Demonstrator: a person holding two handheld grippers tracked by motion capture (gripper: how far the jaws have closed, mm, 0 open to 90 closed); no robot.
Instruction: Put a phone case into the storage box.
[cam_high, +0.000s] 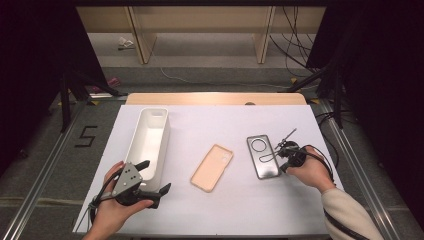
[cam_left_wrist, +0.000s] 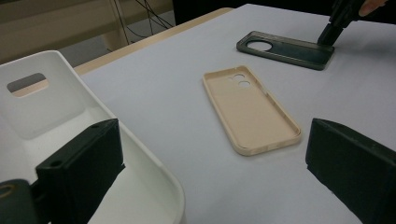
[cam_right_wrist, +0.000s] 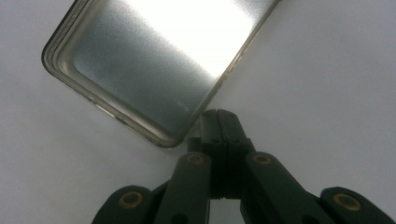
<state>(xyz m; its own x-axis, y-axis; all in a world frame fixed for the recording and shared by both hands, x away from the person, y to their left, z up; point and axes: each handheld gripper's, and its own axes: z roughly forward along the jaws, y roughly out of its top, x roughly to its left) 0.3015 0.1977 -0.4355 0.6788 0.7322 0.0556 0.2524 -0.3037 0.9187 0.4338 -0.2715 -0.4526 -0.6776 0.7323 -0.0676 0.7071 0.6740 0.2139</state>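
A dark phone case (cam_high: 263, 156) lies inside-up on the white table, right of centre. My right gripper (cam_high: 280, 160) is shut, its tips (cam_right_wrist: 219, 116) pressed down beside the case's (cam_right_wrist: 154, 60) near right edge, close to a corner, with nothing between the jaws. A peach phone case (cam_high: 212, 167) lies inside-up at mid-table. My left gripper (cam_high: 157, 175) is open wide at the near end of a white bin (cam_high: 147, 145). One jaw hangs over the bin's rim (cam_left_wrist: 154, 158), the other over bare table. In the left gripper view, the peach case (cam_left_wrist: 252, 112) and dark case (cam_left_wrist: 285, 49) lie ahead.
The long white bin looks empty and has a handle slot (cam_left_wrist: 25, 81) in its far end wall. The table's wooden far edge (cam_high: 215, 98) lies behind. Cables and stand legs sit on the floor beyond.
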